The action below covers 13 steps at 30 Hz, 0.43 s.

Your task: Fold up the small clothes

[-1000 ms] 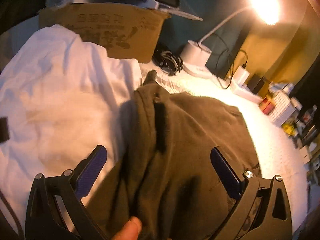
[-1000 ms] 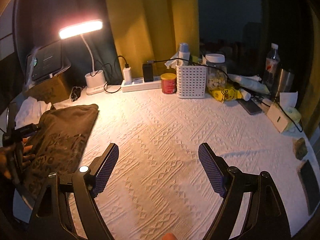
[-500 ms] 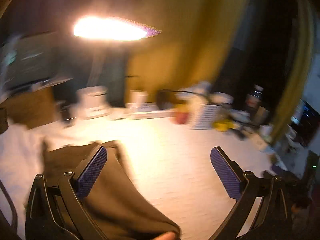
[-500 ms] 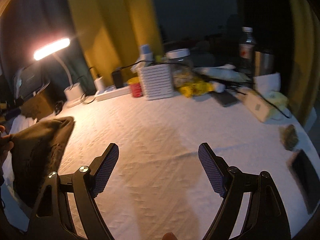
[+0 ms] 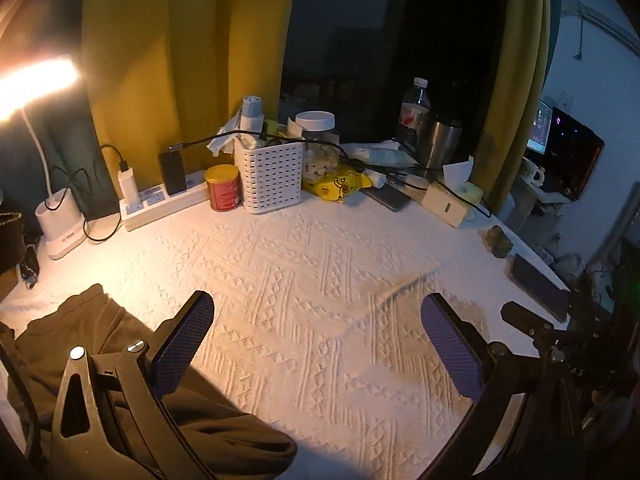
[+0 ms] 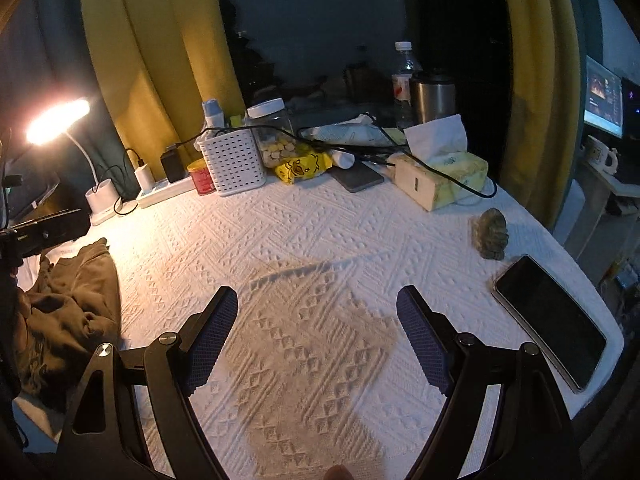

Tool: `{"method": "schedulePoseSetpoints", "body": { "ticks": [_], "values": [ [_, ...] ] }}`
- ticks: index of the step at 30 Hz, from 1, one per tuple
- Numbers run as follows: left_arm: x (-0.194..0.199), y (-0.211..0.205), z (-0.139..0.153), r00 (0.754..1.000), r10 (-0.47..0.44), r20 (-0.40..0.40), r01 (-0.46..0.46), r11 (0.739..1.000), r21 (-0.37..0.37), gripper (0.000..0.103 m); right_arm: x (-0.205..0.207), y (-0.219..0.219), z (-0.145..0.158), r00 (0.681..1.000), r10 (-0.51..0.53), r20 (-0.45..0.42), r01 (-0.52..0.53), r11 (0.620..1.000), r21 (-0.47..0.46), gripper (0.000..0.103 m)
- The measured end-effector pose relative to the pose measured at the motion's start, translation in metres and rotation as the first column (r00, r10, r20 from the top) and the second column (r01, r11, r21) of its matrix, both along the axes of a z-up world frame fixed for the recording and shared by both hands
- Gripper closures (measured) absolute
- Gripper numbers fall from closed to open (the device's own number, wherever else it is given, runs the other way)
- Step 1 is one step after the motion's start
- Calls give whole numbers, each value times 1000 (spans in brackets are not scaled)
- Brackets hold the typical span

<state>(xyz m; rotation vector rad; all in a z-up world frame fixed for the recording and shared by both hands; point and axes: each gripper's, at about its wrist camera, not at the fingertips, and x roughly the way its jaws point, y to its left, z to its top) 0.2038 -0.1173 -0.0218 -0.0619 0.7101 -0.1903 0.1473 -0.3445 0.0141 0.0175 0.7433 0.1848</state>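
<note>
Since both our grippers, left gripper (image 5: 316, 344) and right gripper (image 6: 316, 336), hang wide open and empty, the crumpled brown garment (image 6: 72, 312) sits left of both, probably nearest our left one.

The left tool (image 5: 316, 344) hangs wide apart over the white-covered desk (image 5: 320, 280), a crumpled olive garment (image 5: 80, 332) (partly hidden) beneath its left finger.

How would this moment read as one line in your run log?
left tool: open, empty | right tool: open, empty | brown garment: crumpled, unfolded, table's left
</note>
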Motion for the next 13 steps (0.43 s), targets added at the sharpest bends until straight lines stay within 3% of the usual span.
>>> {"method": "schedulePoseSetpoints", "body": {
  "ticks": [6, 8, 10, 13],
  "values": [
    [-9, 11, 1, 999, 43, 25, -44, 998, 47, 1, 2, 20, 5, 999, 36, 8, -36, 999, -2, 19],
    [-10, 20, 2, 1000, 19, -1, -19, 1000, -24, 1, 2, 26, 6, 999, 44, 11, -44, 999, -6, 19],
    [-13, 24, 4, 1000, 14, 7, -14, 999, -42, 1, 1, 30, 7, 999, 48, 13, -48, 999, -7, 19],
    [-17, 22, 7, 999, 39, 24, -39, 999, 29, 1, 0, 35, 9, 999, 52, 16, -51, 999, -10, 19]
  ]
}}
